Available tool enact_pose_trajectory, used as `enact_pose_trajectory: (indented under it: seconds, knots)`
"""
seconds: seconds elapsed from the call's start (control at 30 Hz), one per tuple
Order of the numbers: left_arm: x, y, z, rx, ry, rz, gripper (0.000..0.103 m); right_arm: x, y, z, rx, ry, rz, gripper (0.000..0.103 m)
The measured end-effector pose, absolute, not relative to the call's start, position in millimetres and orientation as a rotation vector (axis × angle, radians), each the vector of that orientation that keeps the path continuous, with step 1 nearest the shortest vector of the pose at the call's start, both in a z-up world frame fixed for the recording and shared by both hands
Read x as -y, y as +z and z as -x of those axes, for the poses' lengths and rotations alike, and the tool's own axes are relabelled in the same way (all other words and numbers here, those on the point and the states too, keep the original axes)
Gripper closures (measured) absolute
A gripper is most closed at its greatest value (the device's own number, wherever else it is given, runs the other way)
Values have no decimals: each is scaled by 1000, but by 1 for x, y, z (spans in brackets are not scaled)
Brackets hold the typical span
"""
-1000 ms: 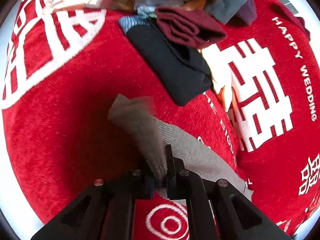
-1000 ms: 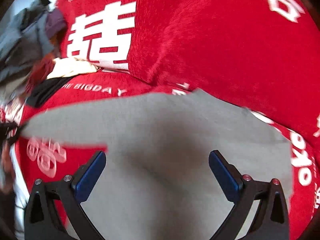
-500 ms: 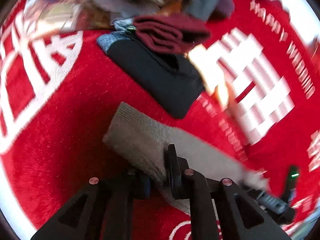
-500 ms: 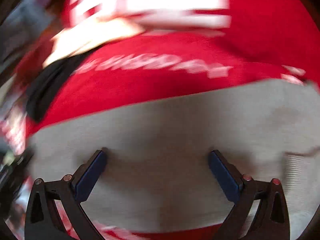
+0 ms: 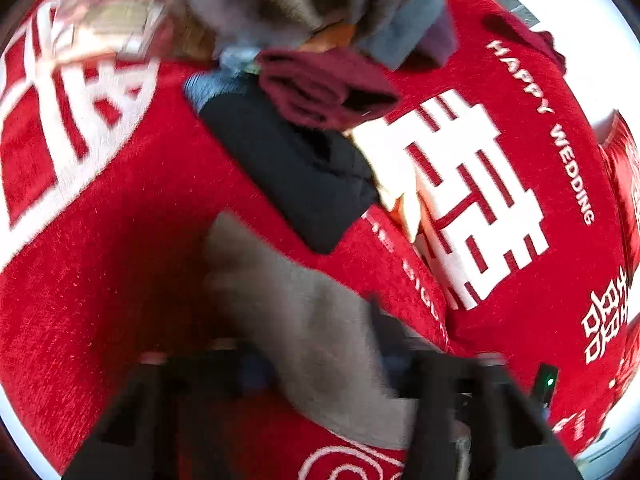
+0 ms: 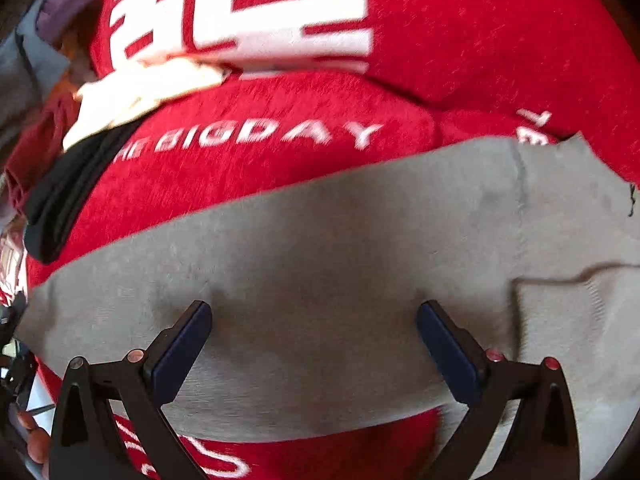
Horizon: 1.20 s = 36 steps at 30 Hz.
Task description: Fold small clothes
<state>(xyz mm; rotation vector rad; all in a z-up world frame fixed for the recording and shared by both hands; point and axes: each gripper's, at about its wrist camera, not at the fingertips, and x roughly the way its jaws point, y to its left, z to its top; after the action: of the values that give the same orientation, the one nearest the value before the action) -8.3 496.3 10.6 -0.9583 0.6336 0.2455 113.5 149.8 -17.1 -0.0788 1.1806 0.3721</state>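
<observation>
Grey garment (image 6: 320, 248) lies flat on the red cloth (image 6: 480, 40), long axis crosswise beneath the right gripper (image 6: 314, 328), jaws wide. Left gripper (image 5: 320, 364), jaws opening, has one end between them.

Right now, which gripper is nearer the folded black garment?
Left. The left gripper sits just short of the black garment, its fingers opening with the grey sock between them. The right gripper hangs open over the sock's middle, the garment far off at that view's edge.
</observation>
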Motion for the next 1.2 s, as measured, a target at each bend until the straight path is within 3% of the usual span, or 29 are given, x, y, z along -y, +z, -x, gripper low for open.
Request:
enact_pose_trajectory:
  seconds: [0.07, 0.3, 0.4, 0.77, 1.0, 1.2]
  knots:
    - [-508, -4, 12, -640, 250, 1022, 95, -175, -16, -96, -1141, 399, 105, 0]
    - [-495, 18, 16, -617, 310, 913, 96, -264, -5, -26, -1082, 672, 327, 0]
    - [-478, 46, 15, -592, 323, 834, 96, -252, 14, -17, -1094, 791, 309, 0]
    - [-309, 116, -78, -756, 212, 480, 95, 35, 57, -60, -991, 323, 277, 0]
    - [-123, 157, -129, -806, 2, 264, 95, 211, 48, -57, -1012, 117, 100, 0]
    - [39, 155, -154, -867, -179, 143, 96, 286, 27, -46, -1023, 65, -17, 0]
